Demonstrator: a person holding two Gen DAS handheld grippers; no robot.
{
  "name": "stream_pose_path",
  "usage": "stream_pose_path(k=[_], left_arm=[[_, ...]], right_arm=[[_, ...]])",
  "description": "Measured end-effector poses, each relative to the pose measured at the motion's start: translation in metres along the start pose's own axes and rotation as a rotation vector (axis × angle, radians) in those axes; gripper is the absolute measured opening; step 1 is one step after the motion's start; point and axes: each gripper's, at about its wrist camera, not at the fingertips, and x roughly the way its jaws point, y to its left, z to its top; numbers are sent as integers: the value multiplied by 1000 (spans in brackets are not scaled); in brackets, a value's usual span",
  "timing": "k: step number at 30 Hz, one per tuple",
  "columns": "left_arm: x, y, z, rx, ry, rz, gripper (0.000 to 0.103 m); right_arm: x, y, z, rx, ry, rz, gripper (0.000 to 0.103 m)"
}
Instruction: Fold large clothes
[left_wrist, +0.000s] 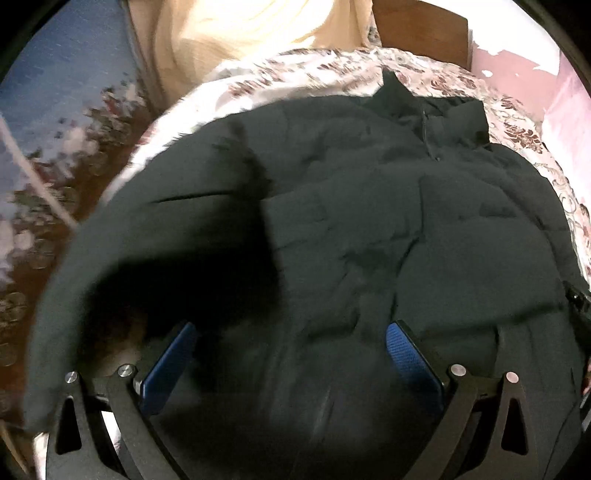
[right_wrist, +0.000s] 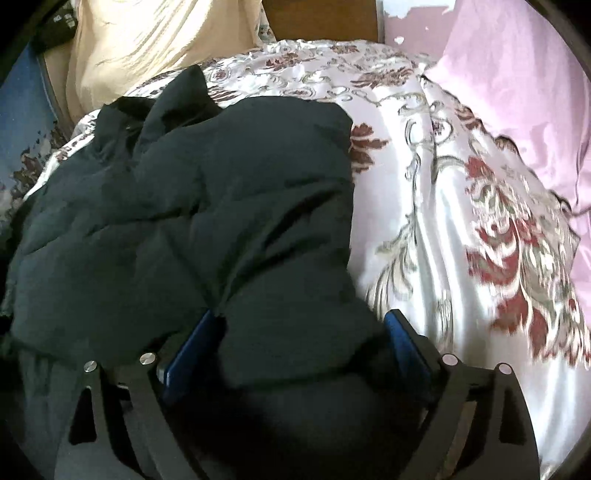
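A dark padded jacket (left_wrist: 369, 229) lies spread over the flowered bedspread (right_wrist: 443, 229), its collar toward the far end of the bed. Around it I see a cream curtain (right_wrist: 147, 40) hanging beyond the bed, a brown wooden headboard (right_wrist: 317, 18) and a pink wall (right_wrist: 517, 85) on my right side.

My left claw (left_wrist: 291, 354) is spread wide, with jacket cloth lying between its blue pads (left_wrist: 402, 350); whether they grip it I cannot tell. A loose flap of the jacket hangs across the left half of that view, blurred, hiding the bed edge behind it.

My right claw (right_wrist: 299, 343) is also spread, and a thick puffed fold of jacket fills the gap between its fingers, touching both pads.

Only the left view shows a patterned carpet (left_wrist: 44, 229) below the bed; only the right shows the bare stretch of bedspread beside the jacket.
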Motion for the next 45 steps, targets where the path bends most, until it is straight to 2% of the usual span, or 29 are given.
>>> stream_pose_path(k=[5, 9, 12, 14, 21, 26, 29, 32, 37, 42, 44, 45], left_arm=[[-63, 29, -38, -6, -28, -18, 103], [-96, 61, -65, -102, -42, -40, 103], [-96, 84, -81, -202, 10, -9, 103], [-91, 93, -87, -242, 60, 35, 103], [-84, 130, -97, -287, 142, 43, 103], [-83, 161, -103, -286, 176, 104, 103], [-77, 181, -102, -314, 197, 104, 103], [-69, 204, -100, -377, 217, 56, 103], [-53, 248, -106, -560, 214, -68, 103], [-35, 274, -111, -683, 195, -172, 103], [-27, 281, -111, -741, 169, -232, 103], [-23, 284, -111, -775, 139, -288, 103]], right_arm=[[-29, 16, -19, -24, 25, -22, 94], [-53, 41, -34, -87, 45, -9, 95], [-71, 63, -43, -94, 74, 86, 95], [-83, 77, -47, -119, 59, 94, 95], [-127, 141, -50, -217, -7, 212, 95], [-138, 186, -51, -287, 4, 249, 95], [-143, 210, -46, -334, 11, 268, 95], [-149, 228, -39, -349, 0, 283, 95], [-138, 238, -38, -270, -18, 331, 95], [-121, 251, -41, -249, -74, 301, 95], [-113, 256, -40, -255, -98, 277, 95], [-110, 259, -38, -256, -104, 266, 95]])
